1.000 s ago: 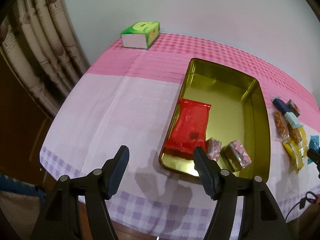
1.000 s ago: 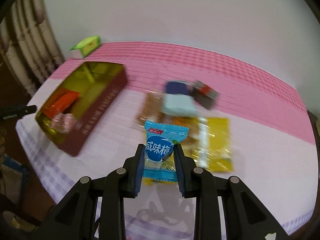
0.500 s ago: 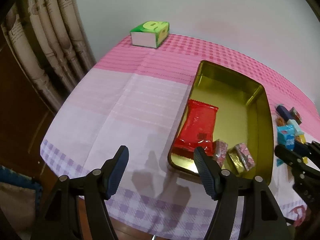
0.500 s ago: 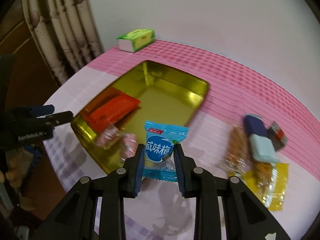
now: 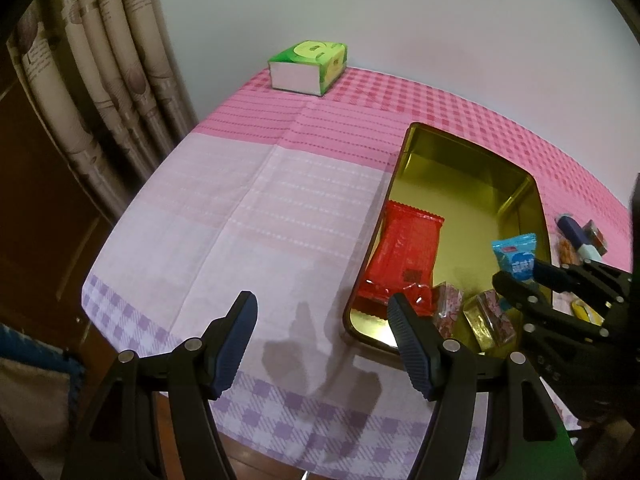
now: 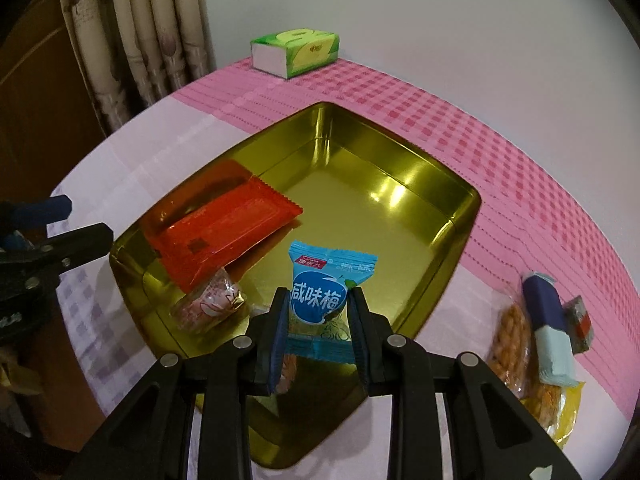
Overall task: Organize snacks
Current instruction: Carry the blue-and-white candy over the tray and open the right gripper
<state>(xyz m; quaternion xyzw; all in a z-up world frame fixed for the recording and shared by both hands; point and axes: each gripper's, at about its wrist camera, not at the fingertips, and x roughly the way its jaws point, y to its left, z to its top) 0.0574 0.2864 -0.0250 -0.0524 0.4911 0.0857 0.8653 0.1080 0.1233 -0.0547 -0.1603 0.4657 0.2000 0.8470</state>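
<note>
1. Right tool [image 6: 319,316]: jaws nearly closed, pads clamped on both sides of a small light-blue plastic snack packet [image 6: 326,280] printed with white characters. Packet stands upright between the pads, top edge above the fingertips.
2. The packet hangs over the near end of the gold rectangular metal tin [image 6: 460,216], above its floor; contact with the floor cannot be told.
3. Left tool [image 5: 322,330]: jaws stand about half open, nothing between the pads. It hovers over the pale part of the tablecloth, just outside the tin's near-left corner [image 5: 352,320].
4. In the tin: a flat red foil packet [image 6: 224,236] lies along the left side, one end resting up on the wall. Two small pink-and-gold wrapped sweets [image 5: 486,318] sit at the near end, just beside the red packet.
5. On the table right of the tin, apart from it: a cluster of loose snacks, a navy-and-pale-blue bar [image 6: 548,328] across clear bags of orange-brown nuts [image 6: 510,340], a small dark wrapped piece [image 6: 580,322] and a yellow packet [image 6: 568,412].
6. Table covered by a pink-checked and pale lilac cloth [image 5: 280,208].
7. Far corner: green tissue box [image 6: 296,52], by the wall. Patterned beige curtain [image 5: 100,80] at left.
</note>
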